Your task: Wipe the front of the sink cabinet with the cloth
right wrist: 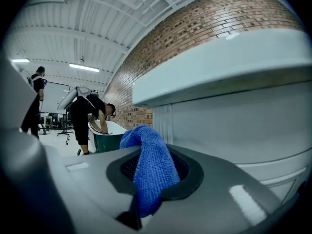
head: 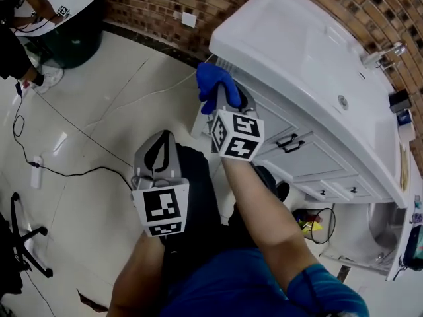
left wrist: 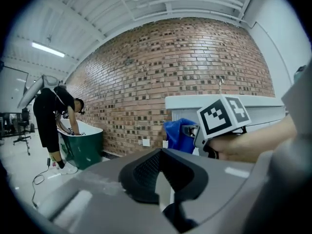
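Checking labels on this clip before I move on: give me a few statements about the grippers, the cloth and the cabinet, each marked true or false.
1. The right gripper has a blue cloth clamped in its jaws. True.
2. The left gripper grips a second cloth. False: nothing is between its jaws.
3. The cloth is up by the end corner of the sink cabinet, just below the countertop. True.
4. The wall behind the cabinet is white tile. False: it is a brick wall.
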A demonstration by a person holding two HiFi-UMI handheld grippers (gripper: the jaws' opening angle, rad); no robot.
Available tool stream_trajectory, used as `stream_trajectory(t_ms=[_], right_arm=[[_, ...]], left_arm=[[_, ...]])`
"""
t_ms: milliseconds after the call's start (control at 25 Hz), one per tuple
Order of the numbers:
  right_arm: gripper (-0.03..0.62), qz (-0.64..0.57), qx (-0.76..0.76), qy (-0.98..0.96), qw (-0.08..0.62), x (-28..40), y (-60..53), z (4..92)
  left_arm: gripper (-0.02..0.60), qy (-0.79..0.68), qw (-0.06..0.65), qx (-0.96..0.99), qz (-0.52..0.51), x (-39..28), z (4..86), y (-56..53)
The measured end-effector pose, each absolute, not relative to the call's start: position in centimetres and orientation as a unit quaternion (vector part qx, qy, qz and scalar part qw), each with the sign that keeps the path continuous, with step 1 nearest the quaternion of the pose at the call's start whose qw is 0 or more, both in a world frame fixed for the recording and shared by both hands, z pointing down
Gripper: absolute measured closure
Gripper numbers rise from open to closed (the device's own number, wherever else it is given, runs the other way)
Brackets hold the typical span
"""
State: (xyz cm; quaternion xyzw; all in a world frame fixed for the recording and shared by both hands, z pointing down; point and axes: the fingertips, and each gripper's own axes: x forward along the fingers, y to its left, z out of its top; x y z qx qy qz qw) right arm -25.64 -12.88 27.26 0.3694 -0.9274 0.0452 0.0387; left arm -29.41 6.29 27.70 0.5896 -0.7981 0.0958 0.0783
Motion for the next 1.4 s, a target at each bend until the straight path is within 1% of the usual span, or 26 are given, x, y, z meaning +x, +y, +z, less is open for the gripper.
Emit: stream_trajectory(t_ms=[200,440,1000,1280,1400], right_arm=[[0.539,0.047,0.401,-0.913,0.049,-23.3,-14.5,28.2],[0.539,0.042,0.425,-0.903,0.048,-19.2,-14.8,28.1],[0.539,0.041,0.513,-0.856,0.058,-3.9,-15.9,28.9],[0.537,0.042,0.555,-0.829,0.059,3.5,-16.4,29.0],[0.537,0.043,0.571,-0.818,0.058,6.4,-16.4,29.0]], left_arm=[[0.575,-0.784,0.083,0.607,0.096,-28.3,28.2,5.9],[0.575,-0.759,0.073,0.639,0.102,-24.9,28.1,4.4],[0.575,-0.706,0.043,0.698,0.11,-16.7,27.3,-0.4],[0.575,-0.672,0.036,0.732,0.112,-11.5,27.2,-3.3],[0.575,-0.659,0.045,0.743,0.105,-9.1,27.6,-4.3]])
